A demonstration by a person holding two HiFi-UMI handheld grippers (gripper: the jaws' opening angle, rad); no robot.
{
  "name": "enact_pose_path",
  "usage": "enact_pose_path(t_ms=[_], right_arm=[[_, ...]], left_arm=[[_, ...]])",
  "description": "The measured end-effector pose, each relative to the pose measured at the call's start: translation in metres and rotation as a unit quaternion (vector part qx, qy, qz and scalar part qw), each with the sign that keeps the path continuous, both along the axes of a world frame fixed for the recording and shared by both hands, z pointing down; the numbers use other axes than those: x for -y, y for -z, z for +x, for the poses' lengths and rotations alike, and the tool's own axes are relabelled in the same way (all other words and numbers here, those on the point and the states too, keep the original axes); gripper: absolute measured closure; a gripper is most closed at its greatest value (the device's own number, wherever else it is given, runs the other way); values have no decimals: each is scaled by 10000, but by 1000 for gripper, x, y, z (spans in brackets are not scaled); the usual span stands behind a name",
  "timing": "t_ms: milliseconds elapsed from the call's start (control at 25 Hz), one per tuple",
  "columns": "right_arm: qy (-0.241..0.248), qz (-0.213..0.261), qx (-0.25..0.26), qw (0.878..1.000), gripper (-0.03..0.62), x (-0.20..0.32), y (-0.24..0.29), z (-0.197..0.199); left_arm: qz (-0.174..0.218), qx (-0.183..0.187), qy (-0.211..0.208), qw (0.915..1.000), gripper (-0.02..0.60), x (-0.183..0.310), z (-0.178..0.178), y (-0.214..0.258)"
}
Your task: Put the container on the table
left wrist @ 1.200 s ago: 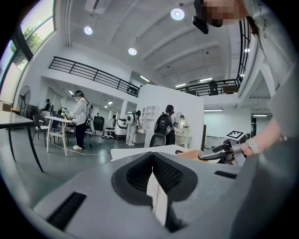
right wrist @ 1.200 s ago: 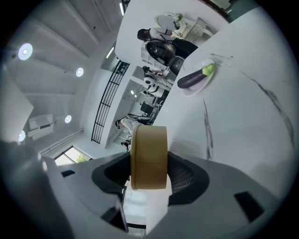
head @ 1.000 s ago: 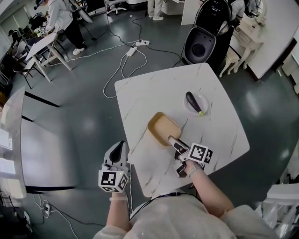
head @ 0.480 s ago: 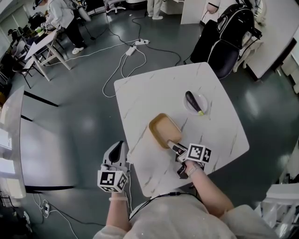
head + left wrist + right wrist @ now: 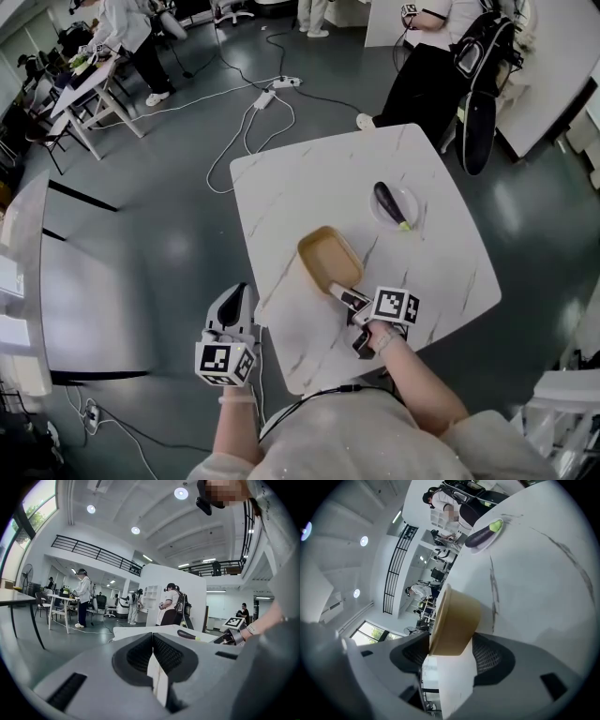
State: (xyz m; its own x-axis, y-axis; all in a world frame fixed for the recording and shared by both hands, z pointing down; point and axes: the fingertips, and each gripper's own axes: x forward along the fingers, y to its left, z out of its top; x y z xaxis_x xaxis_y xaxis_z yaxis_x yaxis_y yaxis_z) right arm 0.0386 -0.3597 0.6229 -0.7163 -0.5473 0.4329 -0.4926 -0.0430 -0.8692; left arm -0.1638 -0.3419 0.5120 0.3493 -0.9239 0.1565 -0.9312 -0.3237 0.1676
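Note:
A tan, rounded-rectangle container rests on the white marble table. My right gripper is at its near end, with the container's end between the two pads. The jaws have just been opening, and a gap shows beside the right pad. My left gripper hangs off the table's left edge with nothing in it. In the left gripper view its pads meet at the tips.
A dark eggplant lies on a small white plate at the table's right, also seen as the eggplant. A person with a black bag stands at the far corner. Cables trail over the grey floor.
The right gripper has sunk slightly at the container's near end and its jaws stand wider. A person with a black bag has come to the table's far corner. The left gripper has not moved.

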Motion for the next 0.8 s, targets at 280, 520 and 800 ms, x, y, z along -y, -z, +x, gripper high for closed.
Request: enact_pose_path(t_ms=[280, 520, 800], right_arm=[[280, 26, 117, 9995, 268, -5, 1, -11], [1105, 328, -185, 9932, 225, -17, 3, -24], [1722, 445, -534, 9826, 221, -32, -4, -34]], left_arm=[[6, -14, 14, 10000, 577, 0, -2, 0], [1, -33, 20, 10000, 577, -2, -1, 0], [10, -64, 52, 10000, 577, -4, -5, 0]])
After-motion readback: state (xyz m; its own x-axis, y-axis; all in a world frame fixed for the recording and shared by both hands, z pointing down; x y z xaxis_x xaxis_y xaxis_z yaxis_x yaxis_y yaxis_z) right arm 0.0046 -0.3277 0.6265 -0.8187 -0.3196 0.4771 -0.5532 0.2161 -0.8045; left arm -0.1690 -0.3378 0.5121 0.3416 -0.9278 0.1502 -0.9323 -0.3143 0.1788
